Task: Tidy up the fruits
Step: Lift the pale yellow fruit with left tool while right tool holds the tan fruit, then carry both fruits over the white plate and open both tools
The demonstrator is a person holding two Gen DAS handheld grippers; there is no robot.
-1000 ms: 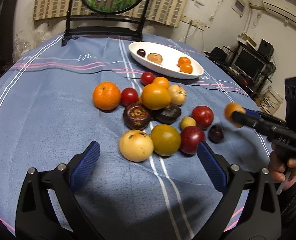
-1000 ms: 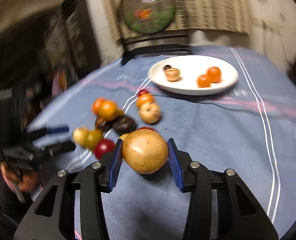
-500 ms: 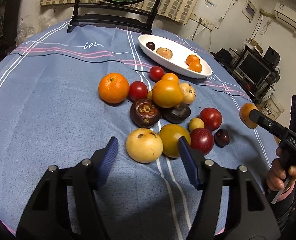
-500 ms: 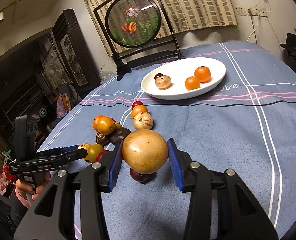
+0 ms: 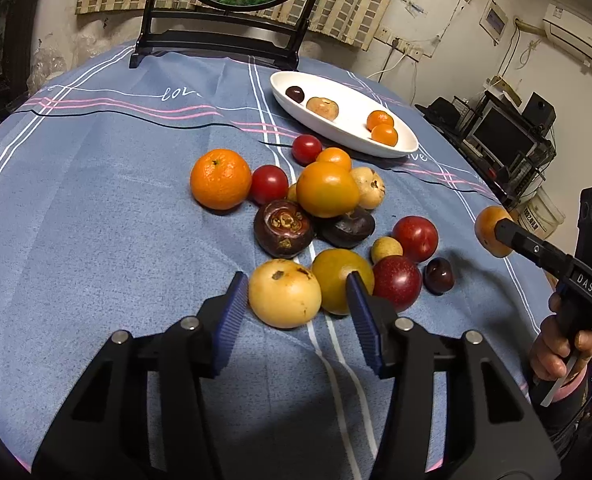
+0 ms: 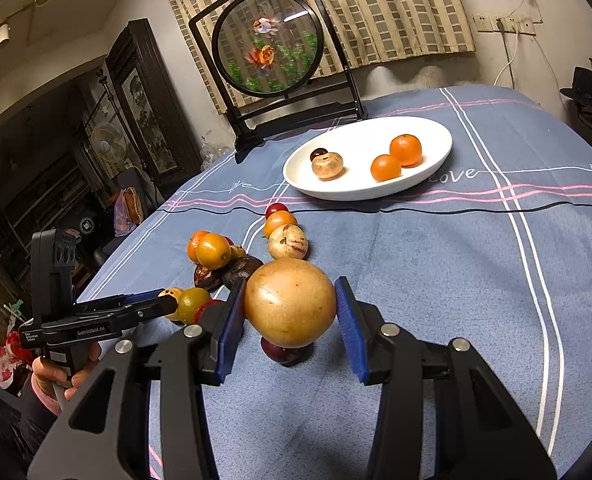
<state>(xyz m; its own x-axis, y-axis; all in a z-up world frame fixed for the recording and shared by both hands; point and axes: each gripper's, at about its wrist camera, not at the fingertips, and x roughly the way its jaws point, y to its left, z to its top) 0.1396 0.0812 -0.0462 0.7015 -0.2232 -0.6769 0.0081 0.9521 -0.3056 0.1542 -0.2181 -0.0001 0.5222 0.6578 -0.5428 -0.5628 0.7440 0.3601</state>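
A heap of mixed fruit lies mid-table on the blue cloth. A white oval plate (image 5: 348, 128) at the back holds several small fruits; it also shows in the right wrist view (image 6: 436, 136). My left gripper (image 5: 292, 308) is open, its pads on either side of a pale yellow round fruit (image 5: 284, 294) at the heap's near edge, with a small gap on the right. My right gripper (image 6: 290, 320) is shut on a tan round fruit (image 6: 290, 302) and holds it above the cloth, right of the heap; it shows in the left wrist view (image 5: 492, 232) too.
A big orange (image 5: 220, 178), red and dark fruits and a yellow-green fruit (image 5: 336, 280) crowd the heap. A round fish picture on a black stand (image 6: 268, 42) stands at the table's far edge. Shelves with electronics (image 5: 504, 132) lie off the right side.
My left gripper moved forward to the heap and narrowed around the pale yellow fruit. My right gripper kept hold of the tan fruit and lifted it away from the heap.
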